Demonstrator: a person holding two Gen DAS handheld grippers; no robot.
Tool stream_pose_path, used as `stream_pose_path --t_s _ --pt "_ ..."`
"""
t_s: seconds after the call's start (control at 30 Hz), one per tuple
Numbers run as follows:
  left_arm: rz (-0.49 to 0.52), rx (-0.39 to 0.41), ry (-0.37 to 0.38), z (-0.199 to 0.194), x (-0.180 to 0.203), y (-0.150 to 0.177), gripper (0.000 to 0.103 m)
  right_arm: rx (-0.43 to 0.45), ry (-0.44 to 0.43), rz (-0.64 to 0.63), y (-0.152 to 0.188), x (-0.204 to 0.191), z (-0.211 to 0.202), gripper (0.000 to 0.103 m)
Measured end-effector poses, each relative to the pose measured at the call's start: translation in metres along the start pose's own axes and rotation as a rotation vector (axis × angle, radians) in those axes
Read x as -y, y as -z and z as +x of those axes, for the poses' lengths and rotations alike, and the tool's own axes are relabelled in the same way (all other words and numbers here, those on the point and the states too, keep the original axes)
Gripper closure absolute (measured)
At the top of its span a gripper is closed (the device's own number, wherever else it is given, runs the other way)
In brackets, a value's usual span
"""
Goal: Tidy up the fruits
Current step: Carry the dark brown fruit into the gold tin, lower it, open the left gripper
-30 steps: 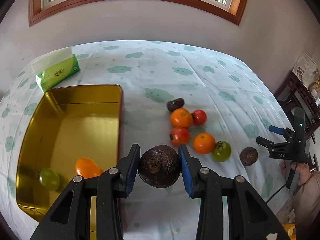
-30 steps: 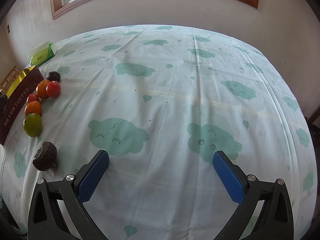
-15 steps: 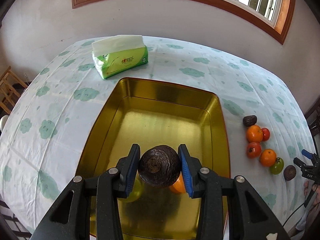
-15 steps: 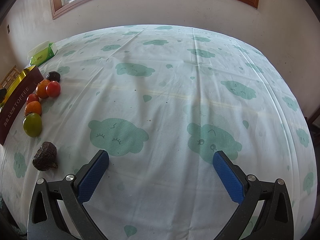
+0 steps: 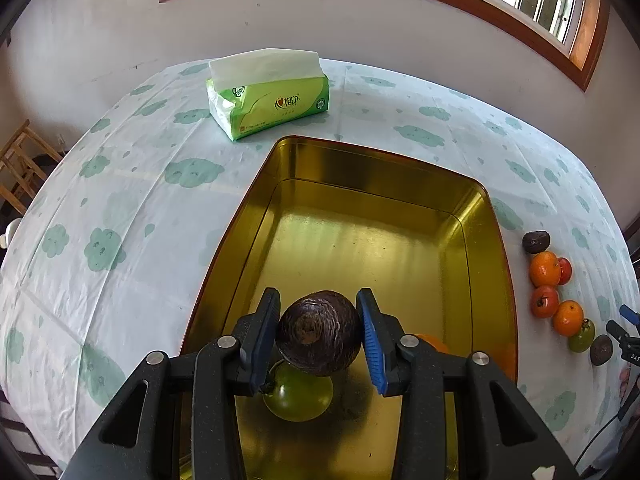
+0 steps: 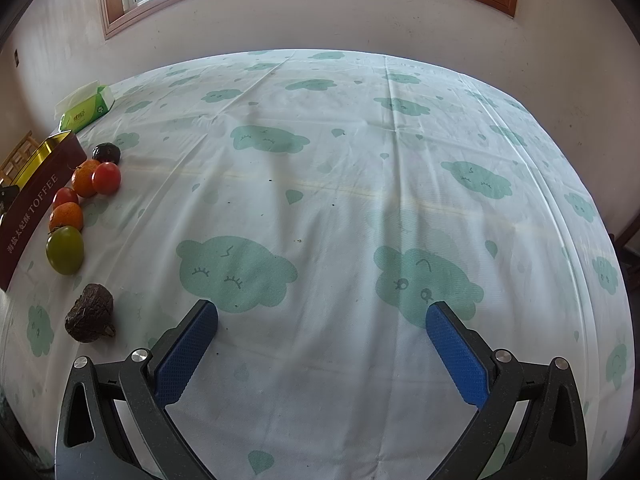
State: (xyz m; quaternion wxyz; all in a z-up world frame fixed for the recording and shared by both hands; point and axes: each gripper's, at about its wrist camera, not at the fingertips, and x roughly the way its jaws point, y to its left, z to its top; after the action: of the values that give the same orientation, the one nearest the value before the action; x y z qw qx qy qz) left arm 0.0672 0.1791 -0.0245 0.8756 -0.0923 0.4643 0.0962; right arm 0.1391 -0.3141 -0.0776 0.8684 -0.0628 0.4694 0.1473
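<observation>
While a second ago the left gripper [image 5: 320,332] hung over the cloth just right of the tin, it now sits above the tin's near end, blue pads clamped on the same dark wrinkled passion fruit [image 5: 319,332]. Half a second ago it was already over the tin; since then the view has only shifted a little. Right gripper [image 6: 322,340] has not moved: fingers wide apart, nothing between them, bare cloth below.

Left wrist view, left to right:
- tablecloth [image 5: 120,200]: thin pale fabric, creased, green cloud print.
- tissue pack [image 5: 268,94]: soft green plastic, white sheets at the top, beyond the tin's far end.
- gold tin [image 5: 400,184]: rectangular, rounded corners, glossy reflective inside, red-brown outer wall.
- green tomato [image 5: 298,394]: smooth, round, on the tin floor directly under the held fruit.
- orange fruit [image 5: 434,342]: in the tin, mostly hidden behind the right finger.
- row on the cloth right of the tin: dark fruit [image 5: 536,242], tangerine [image 5: 544,268], red tomato [image 5: 565,270], another red tomato [image 5: 544,301], second tangerine [image 5: 568,318], green tomato on the cloth [image 5: 581,340], shrivelled passion fruit [image 5: 601,350].

Right wrist view: tin wall reads "TOFFEE"; that shrivelled fruit is matte, lumpy.
</observation>
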Motion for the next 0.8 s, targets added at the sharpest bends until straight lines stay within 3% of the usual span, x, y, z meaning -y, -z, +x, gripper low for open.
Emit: stream_pose_path --t_s 0.3,0.8 --pt "0.005 -0.016 0.002 0.010 0.000 0.001 0.068 -0.001 0.005 0.008 0.000 0.000 0.000 0.000" --pt "0.021 0.007 -0.014 0.009 0.002 0.005 0.066 -0.048 0.105 0.148 0.011 -0.010 -0.011 0.000"
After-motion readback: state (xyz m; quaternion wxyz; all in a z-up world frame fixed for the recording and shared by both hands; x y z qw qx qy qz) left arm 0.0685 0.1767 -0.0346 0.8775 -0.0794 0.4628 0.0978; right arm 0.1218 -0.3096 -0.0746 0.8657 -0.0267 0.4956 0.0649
